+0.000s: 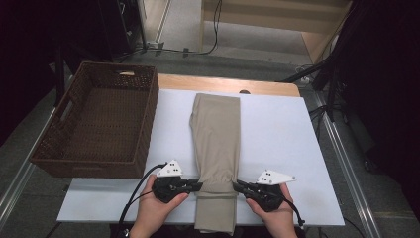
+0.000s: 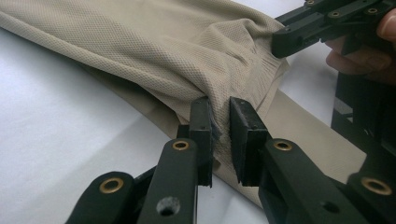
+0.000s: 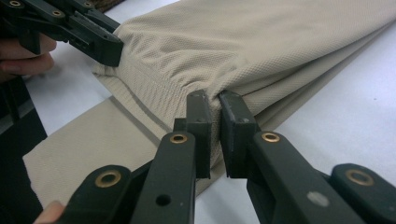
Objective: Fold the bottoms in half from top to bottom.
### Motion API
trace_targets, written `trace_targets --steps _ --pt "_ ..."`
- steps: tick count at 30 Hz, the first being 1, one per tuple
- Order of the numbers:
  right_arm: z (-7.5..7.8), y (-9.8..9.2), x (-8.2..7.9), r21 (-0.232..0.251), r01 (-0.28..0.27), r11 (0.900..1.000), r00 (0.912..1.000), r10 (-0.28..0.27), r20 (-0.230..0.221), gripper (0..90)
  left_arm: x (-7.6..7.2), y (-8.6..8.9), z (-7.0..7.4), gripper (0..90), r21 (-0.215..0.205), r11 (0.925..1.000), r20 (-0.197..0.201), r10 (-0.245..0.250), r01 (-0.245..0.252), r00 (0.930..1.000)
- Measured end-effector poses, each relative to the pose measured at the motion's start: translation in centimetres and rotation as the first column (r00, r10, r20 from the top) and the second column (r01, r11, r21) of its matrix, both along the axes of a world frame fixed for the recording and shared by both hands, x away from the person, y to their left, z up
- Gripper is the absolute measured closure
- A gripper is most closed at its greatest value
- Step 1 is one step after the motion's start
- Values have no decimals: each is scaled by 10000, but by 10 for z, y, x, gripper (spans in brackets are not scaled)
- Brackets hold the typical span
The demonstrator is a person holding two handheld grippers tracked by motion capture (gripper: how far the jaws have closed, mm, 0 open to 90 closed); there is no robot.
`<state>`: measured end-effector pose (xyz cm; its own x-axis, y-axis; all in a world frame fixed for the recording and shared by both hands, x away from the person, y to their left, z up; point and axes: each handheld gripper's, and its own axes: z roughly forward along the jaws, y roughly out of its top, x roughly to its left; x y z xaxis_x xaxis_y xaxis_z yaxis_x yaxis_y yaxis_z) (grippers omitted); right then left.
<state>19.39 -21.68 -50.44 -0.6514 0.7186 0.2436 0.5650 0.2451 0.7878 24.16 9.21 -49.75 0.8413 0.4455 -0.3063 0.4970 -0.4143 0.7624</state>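
Observation:
A beige folded garment (image 1: 216, 134) lies lengthwise on the white table top (image 1: 282, 144), its near end hanging over the front edge. My left gripper (image 1: 199, 186) pinches the garment's left edge near the front. In the left gripper view its jaws (image 2: 220, 105) are shut on a bunched fold of the beige fabric (image 2: 154, 51). My right gripper (image 1: 235, 185) pinches the opposite, right edge. The right gripper view has its jaws (image 3: 215, 98) shut on the fabric's gathered edge (image 3: 261, 46). Each gripper view shows the other gripper across the cloth (image 2: 299, 39) (image 3: 100, 44).
A dark brown wicker basket (image 1: 148, 124) with nothing in it stands on the left of the table, close to the garment. A wooden strip (image 1: 223, 83) runs along the table's far edge. White table surface lies to the right of the garment.

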Motion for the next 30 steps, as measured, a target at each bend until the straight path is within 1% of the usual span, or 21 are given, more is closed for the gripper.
trace_targets --steps 2,4,7,14,18,21,30 --pt "1 0 -1 -3 -46 10000 10000 46 78 817 -2 1 0 807 -37 10000 -5 10 -10 10000" --pt "1 1 -2 -14 -61 10000 10000 61 65 817 -2 1 0 807 -33 10000 -8 4 -4 10000" --pt "2 1 -7 -28 -89 10000 9999 90 75 817 -6 1 2 807 -83 9999 17 -100 100 9999" --pt "3 -1 -19 7 -101 9999 9999 100 98 817 -16 -1 4 807 8 9995 112 -319 319 9994" --pt "2 -1 -27 2 -147 9999 9999 147 35 817 -23 0 4 806 38 9991 64 -412 412 9991" --pt "3 -1 -31 22 -189 9998 9998 189 38 817 -27 0 4 806 -18 9989 29 -459 459 9989" --pt "4 -1 -44 114 -257 9996 9996 257 71 817 -35 2 4 805 -74 9983 -19 -573 573 9984"
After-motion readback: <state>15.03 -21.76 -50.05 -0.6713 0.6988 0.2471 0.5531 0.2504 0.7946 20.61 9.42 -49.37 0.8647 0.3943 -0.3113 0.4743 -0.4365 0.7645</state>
